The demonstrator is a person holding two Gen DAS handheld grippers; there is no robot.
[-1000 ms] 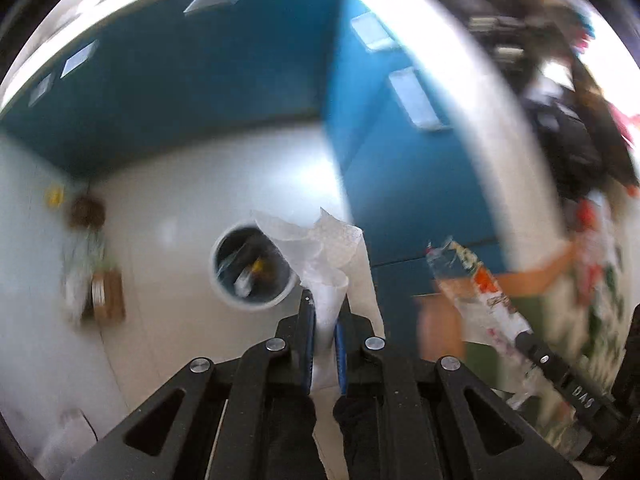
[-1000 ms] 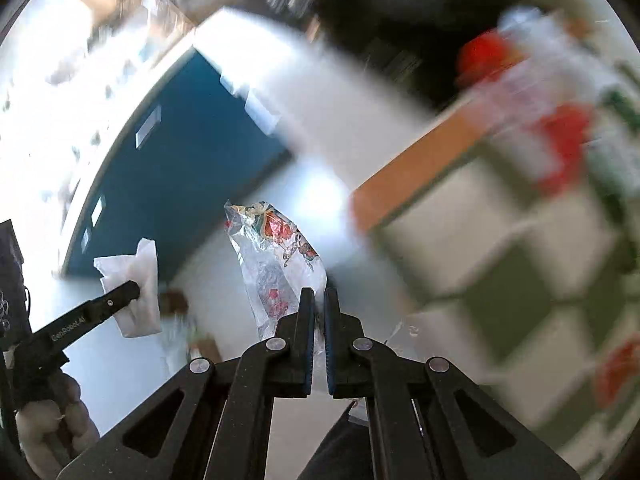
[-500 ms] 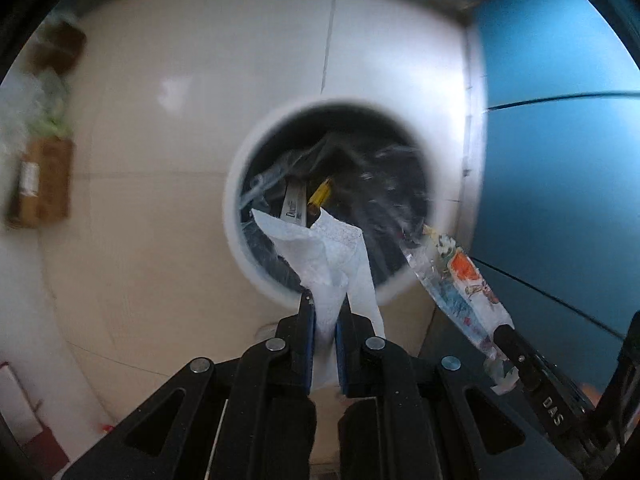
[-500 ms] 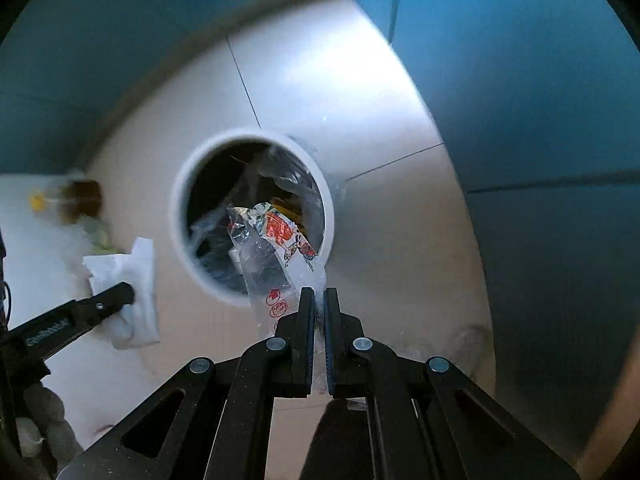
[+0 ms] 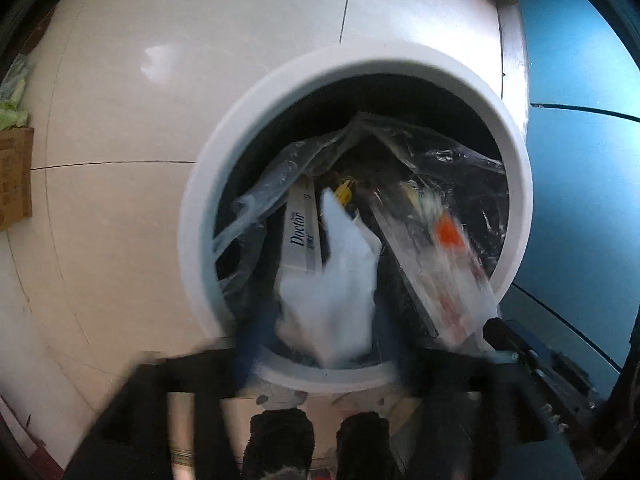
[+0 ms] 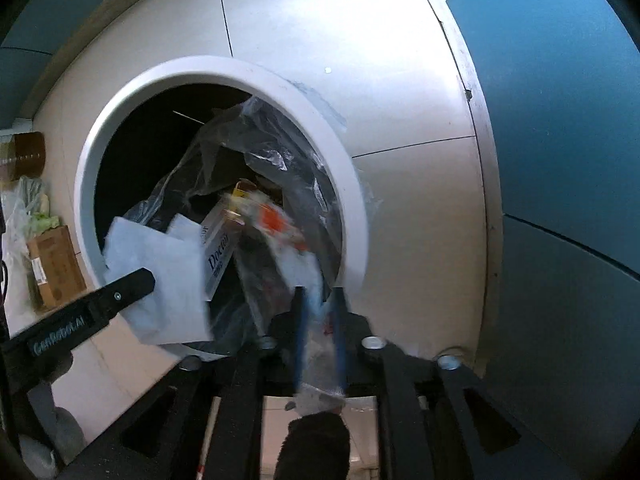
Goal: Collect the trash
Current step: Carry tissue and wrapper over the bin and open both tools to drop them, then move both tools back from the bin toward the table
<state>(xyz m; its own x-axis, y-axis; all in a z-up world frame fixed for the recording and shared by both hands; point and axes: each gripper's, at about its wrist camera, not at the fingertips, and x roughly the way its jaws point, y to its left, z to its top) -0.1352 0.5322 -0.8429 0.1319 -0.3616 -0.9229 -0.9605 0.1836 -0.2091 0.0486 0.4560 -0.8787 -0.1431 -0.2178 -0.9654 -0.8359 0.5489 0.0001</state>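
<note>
Two hand-held grippers hang over a white bin [image 5: 280, 92] on the tiled floor [image 5: 120, 120]. Left hand-held gripper [image 5: 320, 356], jaws spread wide and blurred, has a white tissue [image 5: 332, 280] between them over the bin mouth. Right hand-held gripper [image 6: 319, 344], jaws parted, frames a printed wrapper [image 6: 280, 224] (smeared by motion) above a "Doctor" box [image 6: 218, 252] and clear plastic [image 6: 256, 152] inside.

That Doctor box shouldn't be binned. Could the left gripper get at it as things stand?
Probably not cleanly: the white tissue lies between the left gripper and the Doctor box, covering its near end, and clear plastic film crowds its left side.
</note>
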